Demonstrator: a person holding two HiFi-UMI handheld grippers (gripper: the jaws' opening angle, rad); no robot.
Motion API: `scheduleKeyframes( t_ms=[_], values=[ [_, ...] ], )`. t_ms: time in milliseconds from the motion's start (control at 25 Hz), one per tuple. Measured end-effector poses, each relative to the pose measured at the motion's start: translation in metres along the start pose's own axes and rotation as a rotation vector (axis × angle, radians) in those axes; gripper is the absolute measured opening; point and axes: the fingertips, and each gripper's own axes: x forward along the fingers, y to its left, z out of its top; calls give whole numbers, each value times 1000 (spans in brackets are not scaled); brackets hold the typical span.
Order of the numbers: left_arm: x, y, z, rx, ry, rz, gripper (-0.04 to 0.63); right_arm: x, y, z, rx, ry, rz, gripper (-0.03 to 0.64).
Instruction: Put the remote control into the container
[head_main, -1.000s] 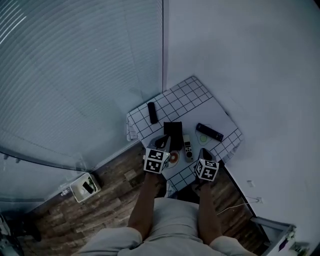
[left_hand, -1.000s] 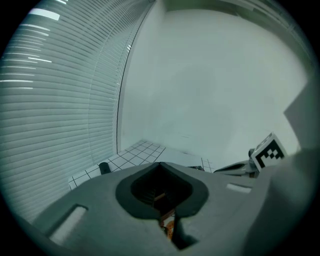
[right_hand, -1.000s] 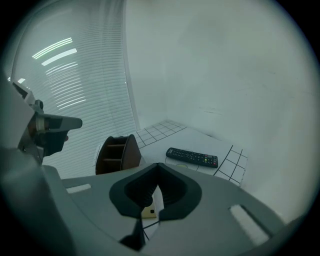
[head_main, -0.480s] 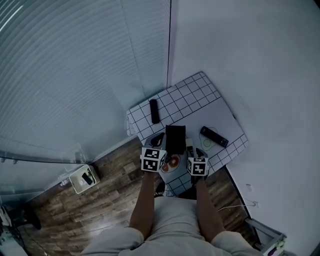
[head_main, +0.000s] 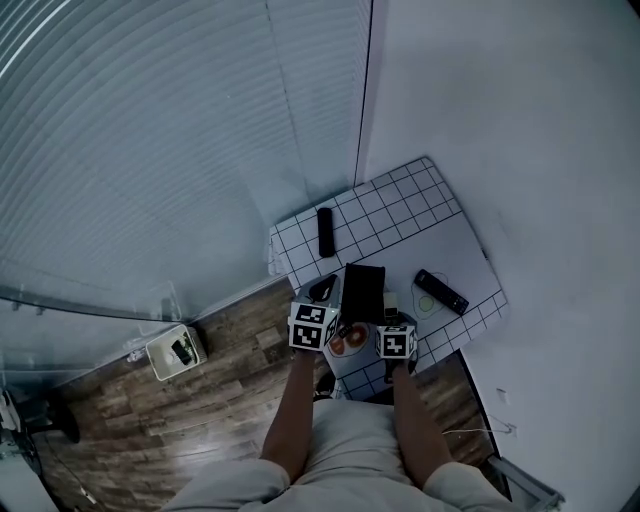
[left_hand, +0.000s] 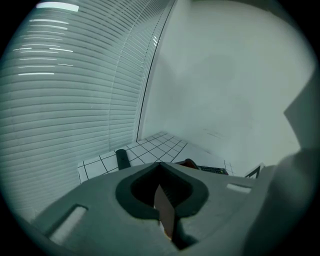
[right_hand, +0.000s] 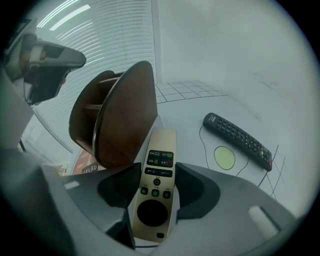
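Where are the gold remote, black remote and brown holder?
Gold remote control (right_hand: 159, 157): right gripper view, top buttons.
Long black remote (right_hand: 239, 140): right gripper view, middle.
Brown wooden container (right_hand: 127, 115): right gripper view, side.

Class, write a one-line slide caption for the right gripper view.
Right claw, jaws just opening and not gripping, straddles the gold remote control beside the brown container.

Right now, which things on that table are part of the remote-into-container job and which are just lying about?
Job:
- gold remote, lying between the jaws of the right gripper, which have just been opening
- brown container, beside it

Lying about:
- black remote, at right
- second black remote, at the table's far left
- yellow-green round spot
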Motion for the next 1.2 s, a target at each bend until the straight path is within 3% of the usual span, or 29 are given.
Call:
scheduleKeyframes(
  t_ms=[120, 240, 320, 400, 480, 600, 680, 840, 1200],
  values=[
    [-2, -10, 2, 35, -3, -24, 0, -14, -11, 6, 24, -83, -22, 218],
    [-4, -32, 12, 79, -27, -77, 0, -50, -23, 31, 41, -256, -51, 218],
    [-6, -55, 26, 51, -63, -180, 19, -84, -23, 60, 19, -426, -51, 218],
    [-8, -84, 39, 30, -83, -306, 83, -115, -15, 85, -18, -568, -41, 218],
    [-11, -110, 50, 71, -96, -384, 104, -134, -2, 99, -54, -647, -21, 218],
    [-14, -134, 55, 158, -85, -423, 104, -145, 18, 103, -91, -684, 10, 218],
    [-15, -142, 53, 160, -63, -433, 116, -154, 27, 105, -110, -714, 22, 218],
    [-17, -141, 53, 116, -53, -422, 152, -169, 37, 110, -131, -756, 40, 218],
    [-31, -139, 69, -38, -97, -562, 142, -184, 51, 117, -142, -814, 136, 216]
  ],
)
